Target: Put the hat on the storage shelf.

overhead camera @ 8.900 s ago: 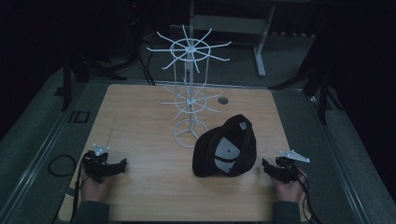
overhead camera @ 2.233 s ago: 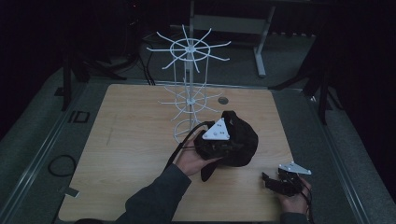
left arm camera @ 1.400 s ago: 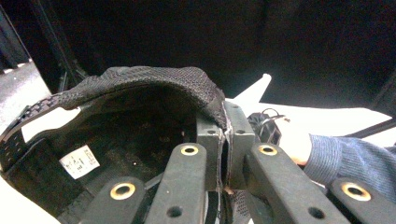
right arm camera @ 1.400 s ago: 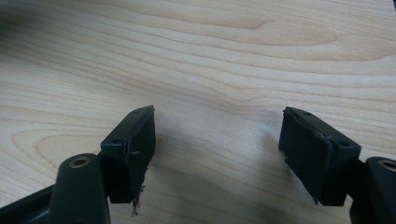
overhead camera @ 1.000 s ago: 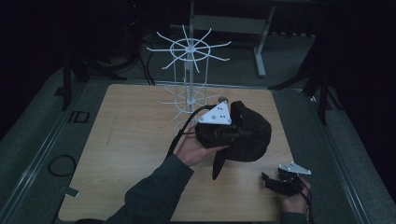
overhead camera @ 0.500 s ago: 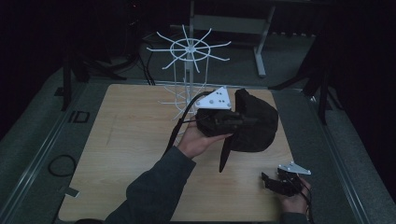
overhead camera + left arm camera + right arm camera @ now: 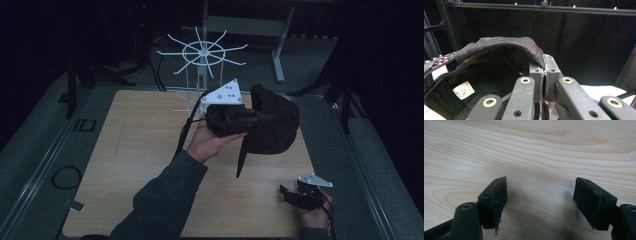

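A light wooden table point(image 7: 140, 165) lay under the dim light. At its twelve o'clock edge stood a white wire rack point(image 7: 201, 55), spokes fanning out from a hub. Just toward three o'clock of the rack's post, the left gripper point(image 7: 252, 118) hung above the table, the person's left hand point(image 7: 210, 142) beneath it. Its jaws were pinched tight on the rim of a black cap point(image 7: 274, 122), which was lifted clear of the wood with a strap dangling toward six o'clock. In the left gripper view, the cap's fabric edge point(image 7: 534, 51) was squeezed between the pads point(image 7: 552, 67). At five o'clock of the table, the right gripper point(image 7: 289, 195) rested low on the wood, jaws spread wide around nothing.
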`<state>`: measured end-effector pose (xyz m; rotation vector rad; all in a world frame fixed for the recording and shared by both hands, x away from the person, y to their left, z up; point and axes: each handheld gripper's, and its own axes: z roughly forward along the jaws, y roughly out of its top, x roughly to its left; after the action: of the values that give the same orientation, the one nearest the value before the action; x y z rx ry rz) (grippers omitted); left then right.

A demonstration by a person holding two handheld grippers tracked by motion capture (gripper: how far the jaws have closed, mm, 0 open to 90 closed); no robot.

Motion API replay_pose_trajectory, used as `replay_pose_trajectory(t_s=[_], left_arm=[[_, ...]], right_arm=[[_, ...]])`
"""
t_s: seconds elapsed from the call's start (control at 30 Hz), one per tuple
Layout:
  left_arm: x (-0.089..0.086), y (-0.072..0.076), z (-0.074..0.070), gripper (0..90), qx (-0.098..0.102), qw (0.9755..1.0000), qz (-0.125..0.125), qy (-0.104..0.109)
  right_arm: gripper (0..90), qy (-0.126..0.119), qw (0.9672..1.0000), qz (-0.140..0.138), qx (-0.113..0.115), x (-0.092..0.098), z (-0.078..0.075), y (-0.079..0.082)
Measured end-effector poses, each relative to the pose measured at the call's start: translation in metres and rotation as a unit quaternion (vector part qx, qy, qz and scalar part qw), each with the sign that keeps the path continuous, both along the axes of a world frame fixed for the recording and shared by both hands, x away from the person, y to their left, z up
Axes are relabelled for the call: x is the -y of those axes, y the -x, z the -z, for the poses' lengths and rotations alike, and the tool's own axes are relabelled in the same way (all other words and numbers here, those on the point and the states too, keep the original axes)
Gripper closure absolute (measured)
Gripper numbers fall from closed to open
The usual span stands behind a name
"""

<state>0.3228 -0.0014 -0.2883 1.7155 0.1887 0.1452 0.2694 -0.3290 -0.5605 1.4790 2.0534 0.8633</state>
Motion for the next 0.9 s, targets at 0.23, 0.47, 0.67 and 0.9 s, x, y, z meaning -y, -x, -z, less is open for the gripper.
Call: replay_pose_trajectory(t_s=[0.23, 0.47, 0.67, 0.9], left_arm=[[-0.004, 0.0, -0.008, 88.0, 0.006, 0.9999, -0.003, 0.008], [-0.007, -0.001, -0.016, 88.0, 0.01, 0.9998, -0.002, 0.019], [-0.007, 0.0, -0.024, 88.0, 0.019, 0.9996, -0.003, 0.021], [-0.009, 0.0, -0.033, 88.0, 0.027, 0.9993, -0.001, 0.027]], right_arm=[[26.9, 0.0, 1.0, -0.001, 0.0, 0.0, 0.0, 0.0], [26.8, -0.001, 1.0, -0.001, 0.001, 0.0, 0.0, 0.0], [26.8, -0.001, 1.0, -0.002, 0.001, 0.0, 0.0, 0.0], [26.8, -0.001, 1.0, -0.003, 0.002, 0.0, 0.0, 0.001]])
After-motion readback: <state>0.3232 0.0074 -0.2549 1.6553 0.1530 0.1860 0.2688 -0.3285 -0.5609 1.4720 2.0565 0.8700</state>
